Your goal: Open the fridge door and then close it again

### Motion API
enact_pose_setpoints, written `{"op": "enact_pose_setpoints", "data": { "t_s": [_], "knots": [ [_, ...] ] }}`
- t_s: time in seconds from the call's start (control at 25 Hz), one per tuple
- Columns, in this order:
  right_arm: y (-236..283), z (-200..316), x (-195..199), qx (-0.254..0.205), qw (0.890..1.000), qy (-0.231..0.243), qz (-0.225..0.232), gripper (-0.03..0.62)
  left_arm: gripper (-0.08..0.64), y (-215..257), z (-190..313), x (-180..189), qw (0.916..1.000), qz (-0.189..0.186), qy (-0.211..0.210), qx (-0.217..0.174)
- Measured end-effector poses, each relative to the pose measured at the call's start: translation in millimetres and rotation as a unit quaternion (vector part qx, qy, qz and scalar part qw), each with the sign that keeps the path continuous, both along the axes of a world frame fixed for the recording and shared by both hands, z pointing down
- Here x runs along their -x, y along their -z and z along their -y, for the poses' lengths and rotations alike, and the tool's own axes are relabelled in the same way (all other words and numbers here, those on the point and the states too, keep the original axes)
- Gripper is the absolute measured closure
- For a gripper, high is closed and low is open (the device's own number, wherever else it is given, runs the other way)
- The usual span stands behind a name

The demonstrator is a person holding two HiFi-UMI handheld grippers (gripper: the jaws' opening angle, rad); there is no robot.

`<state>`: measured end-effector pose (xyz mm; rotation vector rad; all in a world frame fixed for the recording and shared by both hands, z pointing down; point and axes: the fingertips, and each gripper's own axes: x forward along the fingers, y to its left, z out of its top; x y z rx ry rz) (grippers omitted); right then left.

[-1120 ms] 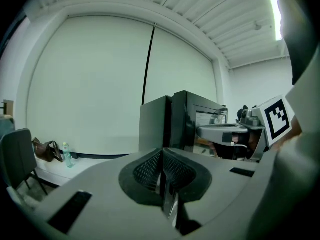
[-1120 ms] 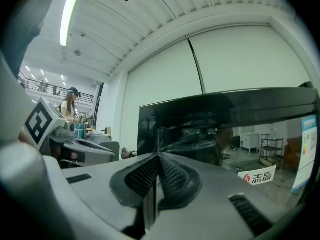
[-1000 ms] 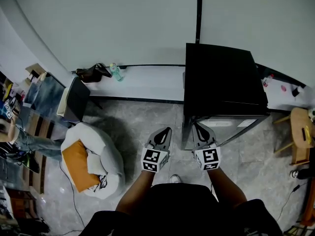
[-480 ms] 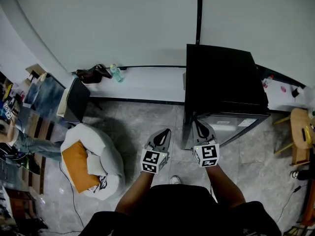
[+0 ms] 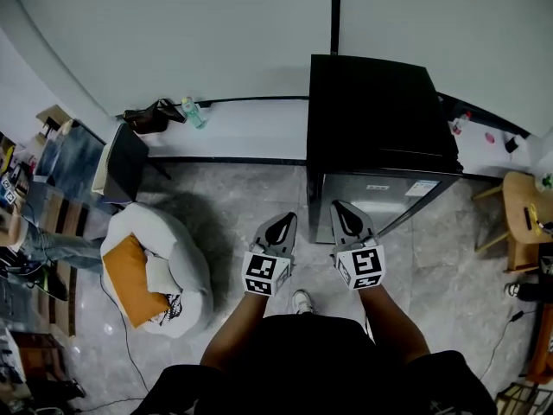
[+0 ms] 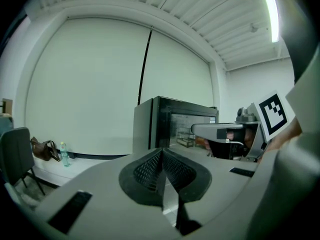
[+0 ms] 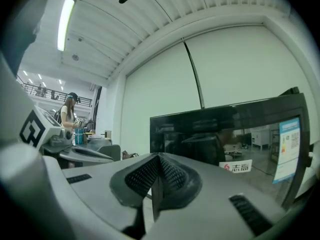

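The black mini fridge (image 5: 378,115) stands against the white wall, and its glossy door (image 5: 380,199) looks closed. My right gripper (image 5: 345,216) is shut and empty, level, just in front of the lower left part of the door. My left gripper (image 5: 280,229) is also shut and empty, beside it and left of the fridge, over the floor. In the left gripper view the shut tips (image 6: 161,156) point past the fridge (image 6: 172,128), with the right gripper (image 6: 220,132) alongside. In the right gripper view the shut tips (image 7: 157,162) face the door (image 7: 235,134) and its stickers.
A white beanbag with an orange cushion (image 5: 149,271) lies on the floor to the left. Behind it stand a black chair (image 5: 123,169), a dark bag (image 5: 149,116) and a bottle (image 5: 192,112) on the low ledge. A wooden stool (image 5: 522,216) is right of the fridge. A person (image 5: 47,251) stands at far left.
The head view has shifted, so the fridge and both grippers sit a little further left in the picture. Both grippers stay shut, side by side in front of the fridge.
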<state>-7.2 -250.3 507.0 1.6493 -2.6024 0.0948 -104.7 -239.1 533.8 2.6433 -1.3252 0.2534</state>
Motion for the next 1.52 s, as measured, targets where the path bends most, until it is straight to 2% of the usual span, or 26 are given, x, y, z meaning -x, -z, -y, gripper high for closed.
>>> {"op": "enact_pose_setpoints", "data": {
  "t_s": [0.28, 0.52, 0.84, 1.08, 1.52],
  "knots": [
    [8, -45, -24, 0.000, 1.000, 0.017, -0.003, 0.583, 0.537, 19, -32, -28, 0.9997, -0.013, -0.016, -0.010],
    [20, -74, -42, 0.001, 1.000, 0.019, -0.017, 0.583, 0.537, 28, -50, -39, 0.9989, -0.046, 0.002, -0.003],
    [46, -110, -64, -0.014, 0.999, 0.015, -0.029, 0.583, 0.537, 46, -83, -64, 0.9993, -0.031, -0.010, -0.019],
    [48, -134, -71, -0.017, 0.999, 0.016, -0.022, 0.583, 0.537, 44, -110, -68, 0.9985, -0.054, 0.003, 0.000],
    [53, -158, -83, -0.023, 0.999, 0.021, -0.010, 0.583, 0.537, 51, -138, -86, 0.9994, -0.032, 0.000, -0.016]
  ]
}}
